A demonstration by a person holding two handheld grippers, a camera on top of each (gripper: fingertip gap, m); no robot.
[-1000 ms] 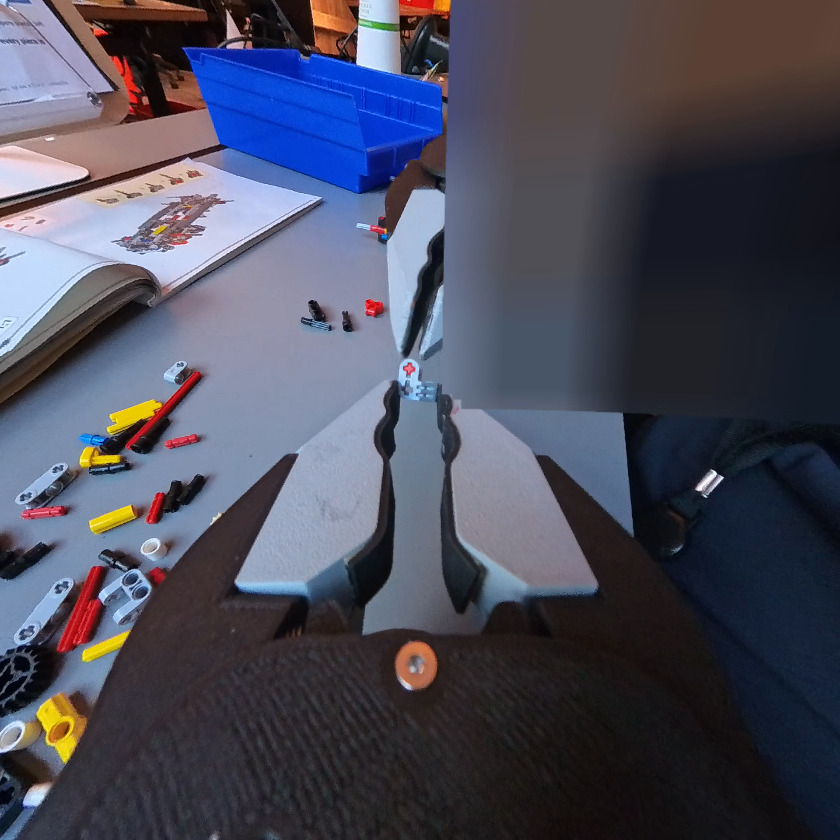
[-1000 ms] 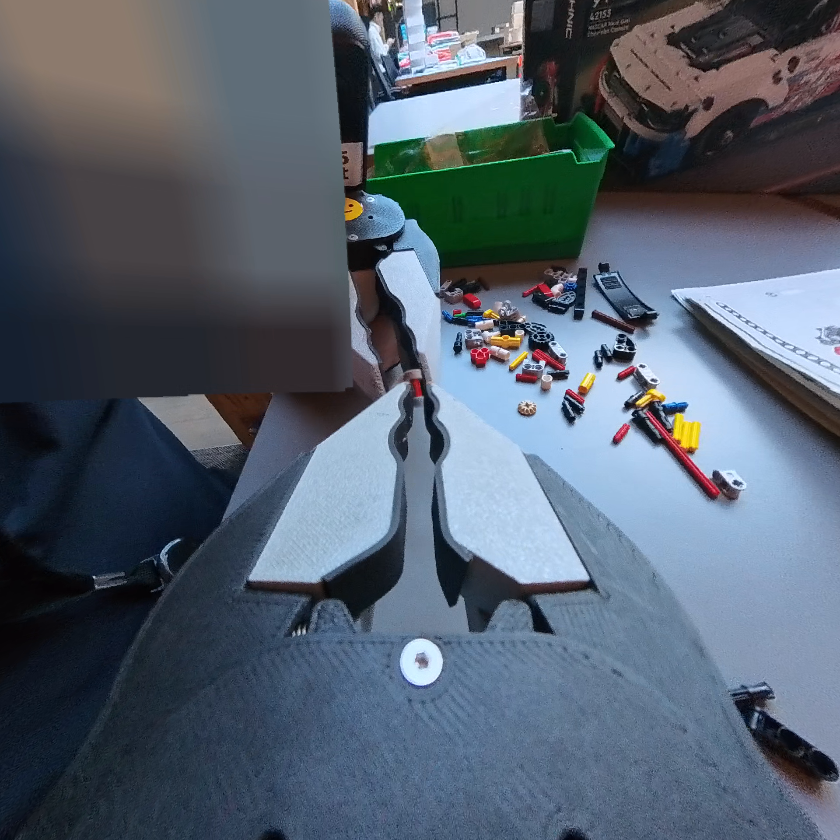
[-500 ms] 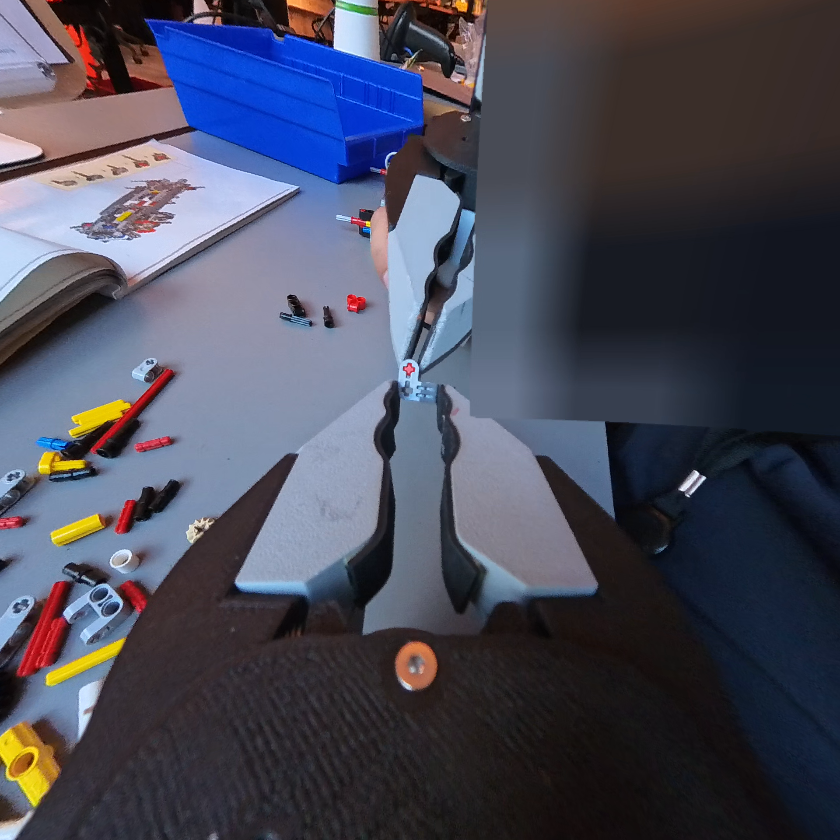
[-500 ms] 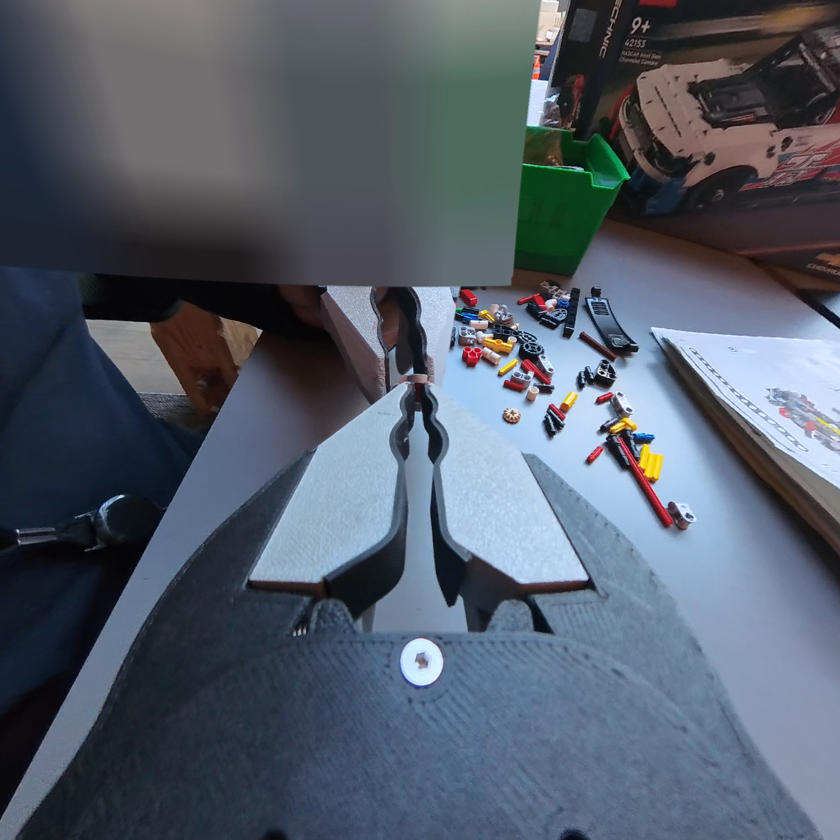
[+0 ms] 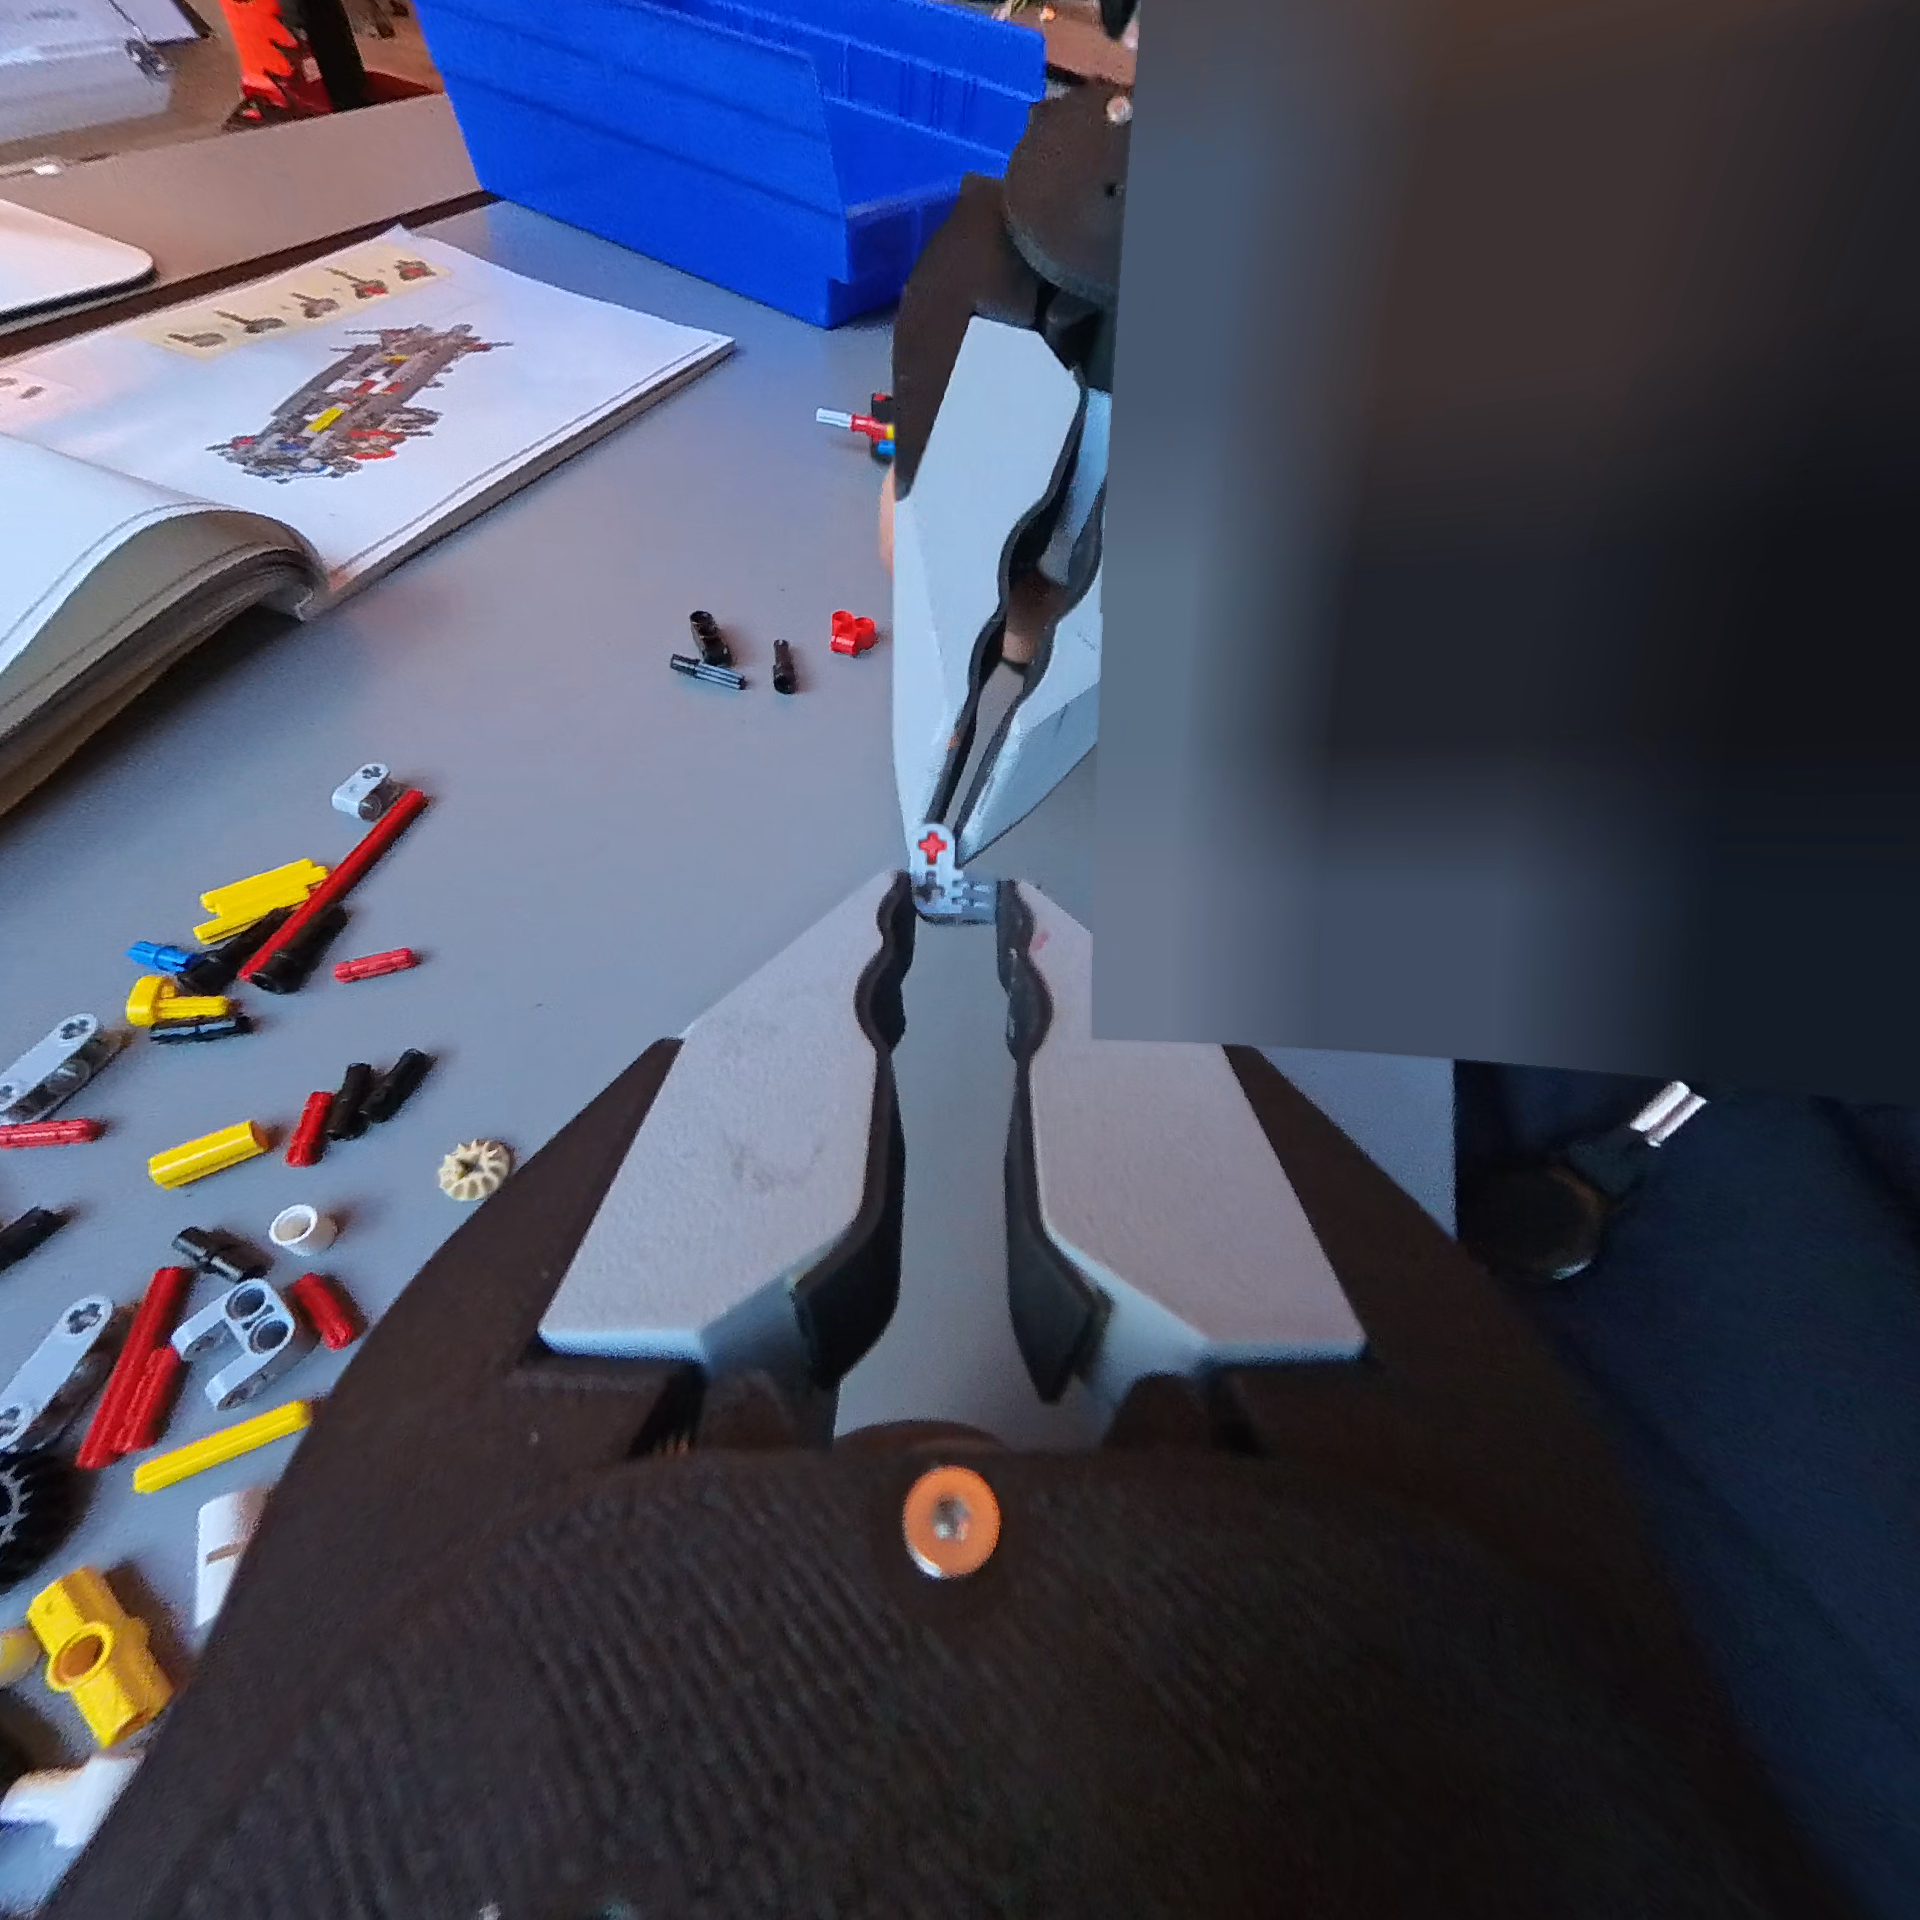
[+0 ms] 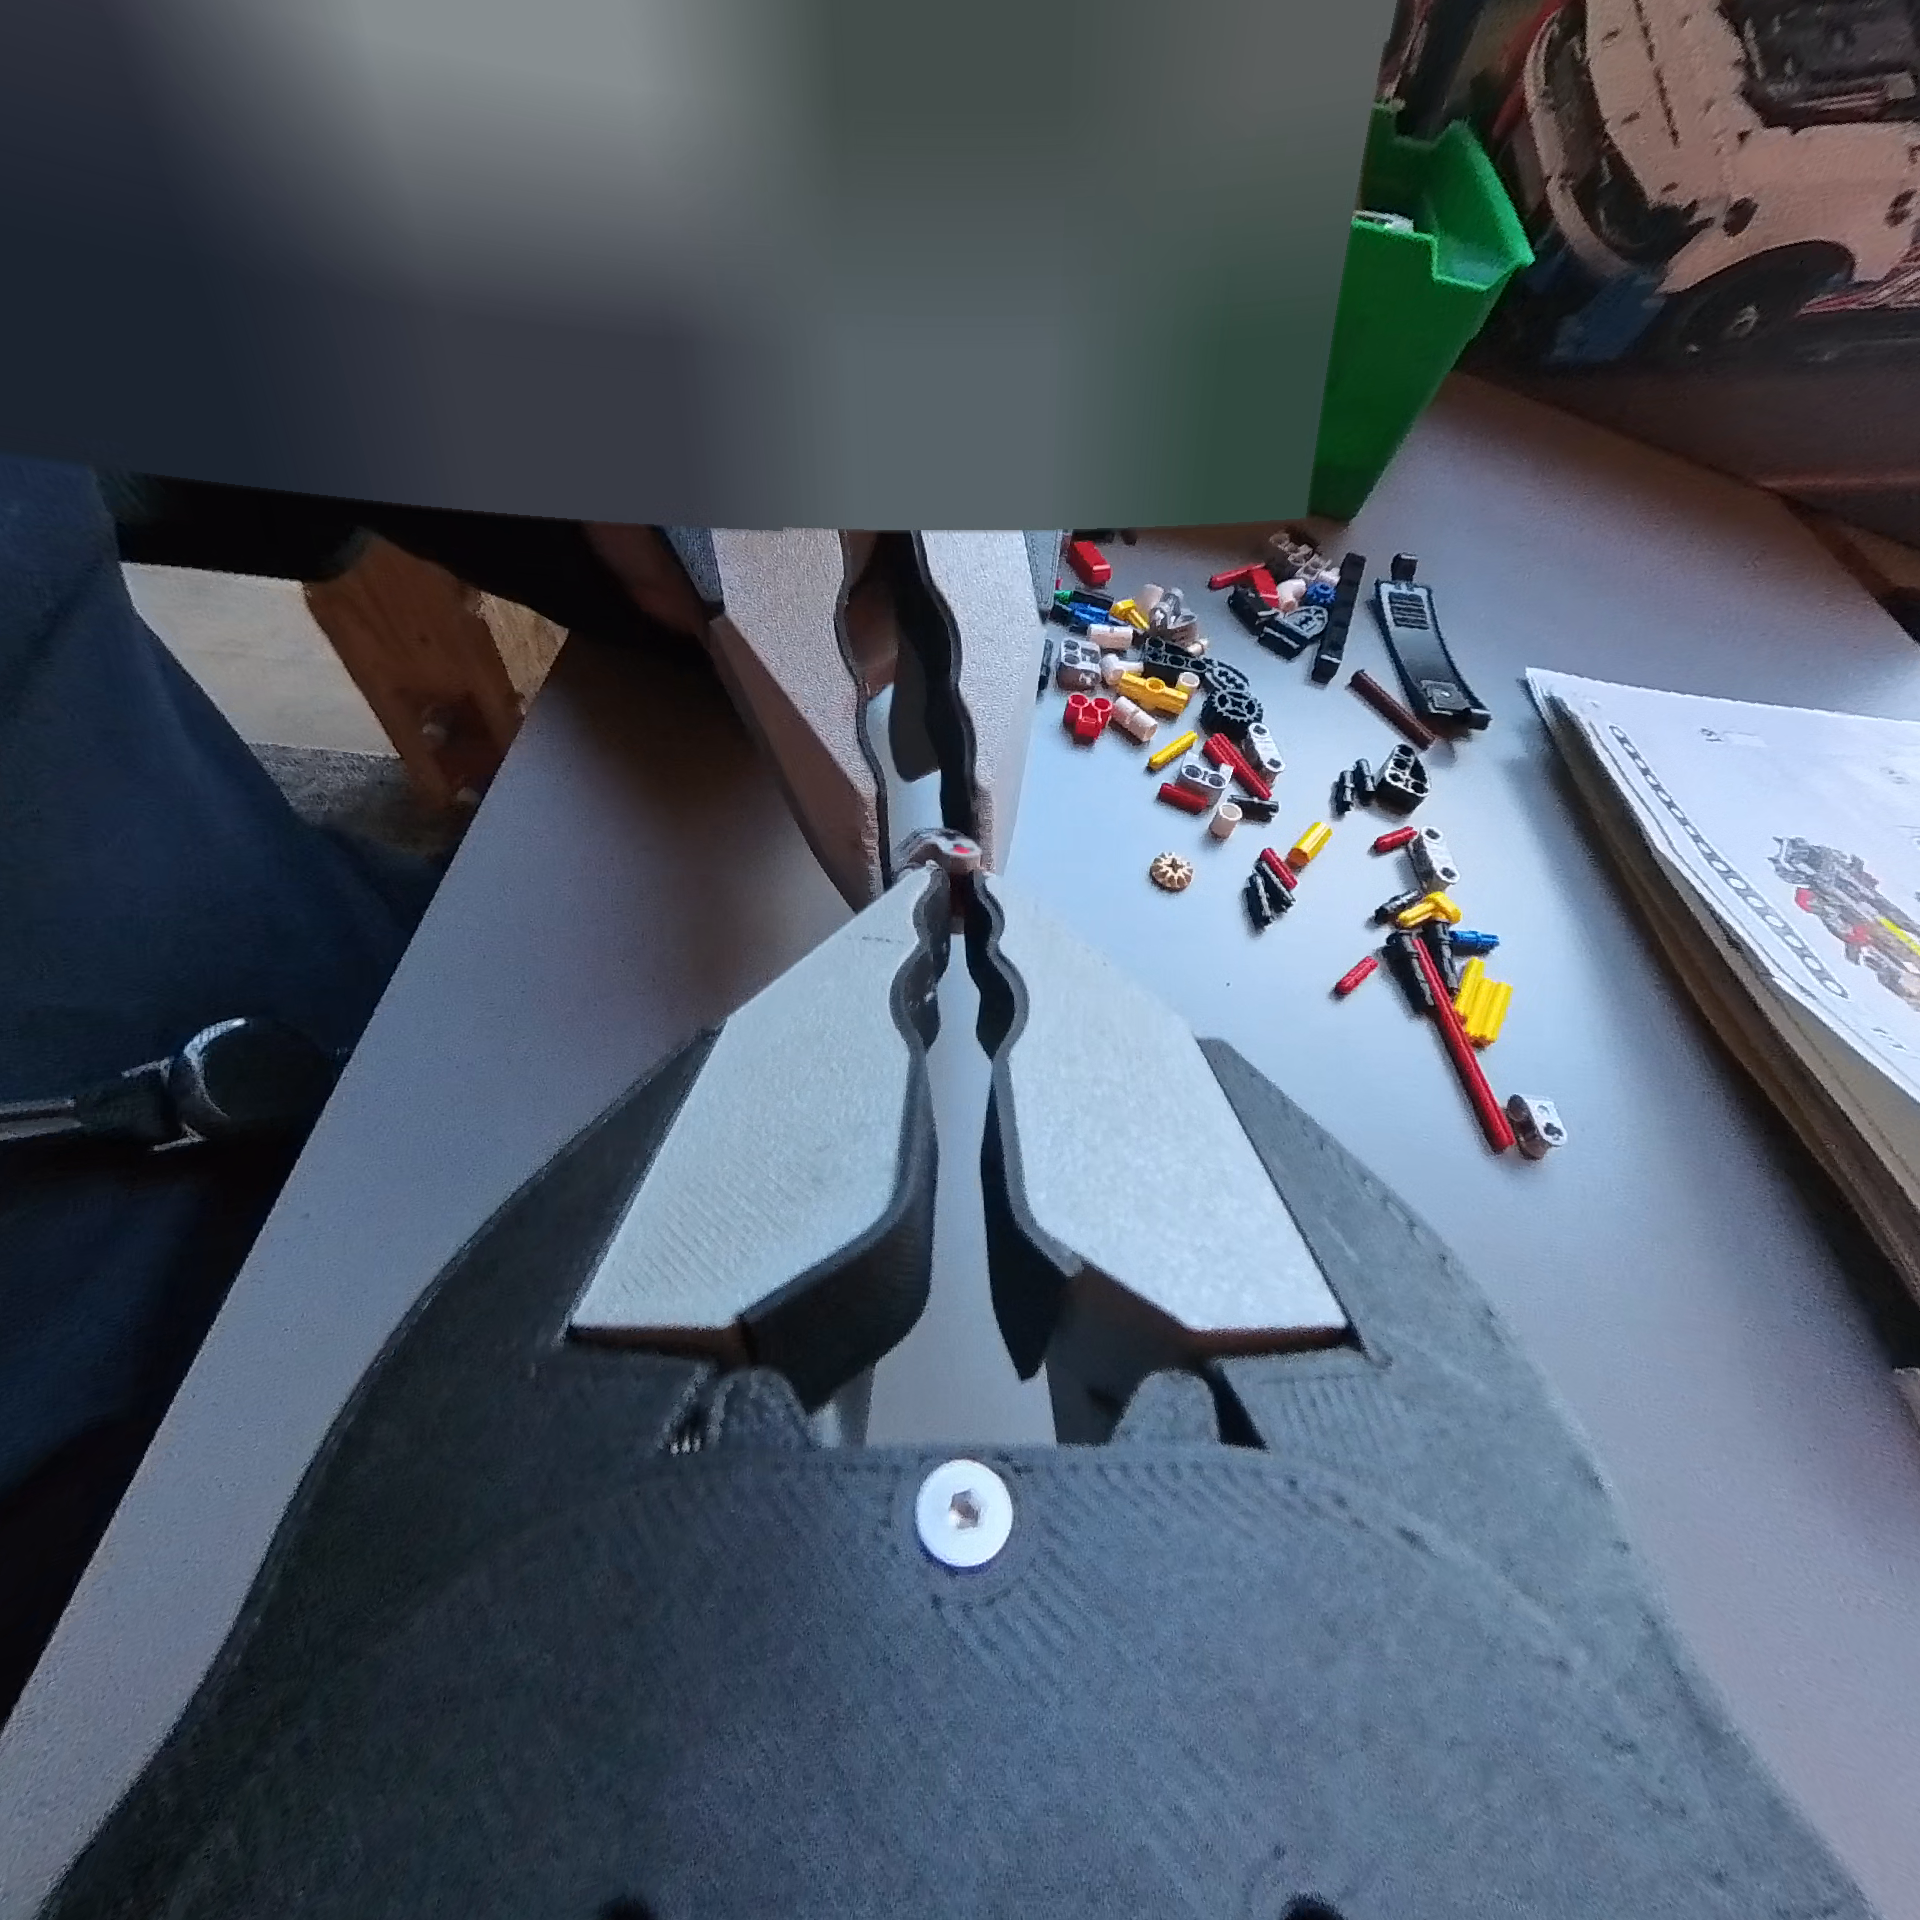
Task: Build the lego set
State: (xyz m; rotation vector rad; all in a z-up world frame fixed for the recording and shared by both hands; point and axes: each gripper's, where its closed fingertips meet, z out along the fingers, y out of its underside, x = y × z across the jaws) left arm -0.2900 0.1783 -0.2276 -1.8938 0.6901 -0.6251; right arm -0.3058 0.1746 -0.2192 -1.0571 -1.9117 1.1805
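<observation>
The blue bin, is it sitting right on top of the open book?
No, the blue bin stands on the table behind the open book.

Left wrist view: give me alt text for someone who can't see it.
The left gripper pinches a small light-grey plastic connector piece with a red cross-shaped axle end, which the right gripper meets from above. On the grey table lie scattered small plastic building parts, an open instruction booklet and a blue plastic bin.

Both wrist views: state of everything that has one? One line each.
left gripper: shut on the grey connector piece
grey connector piece: held off the table, red axle through its top hole
right gripper: shut on the red axle
instruction booklet: open, flat on table
blue bin: upright
green bin: upright
</observation>
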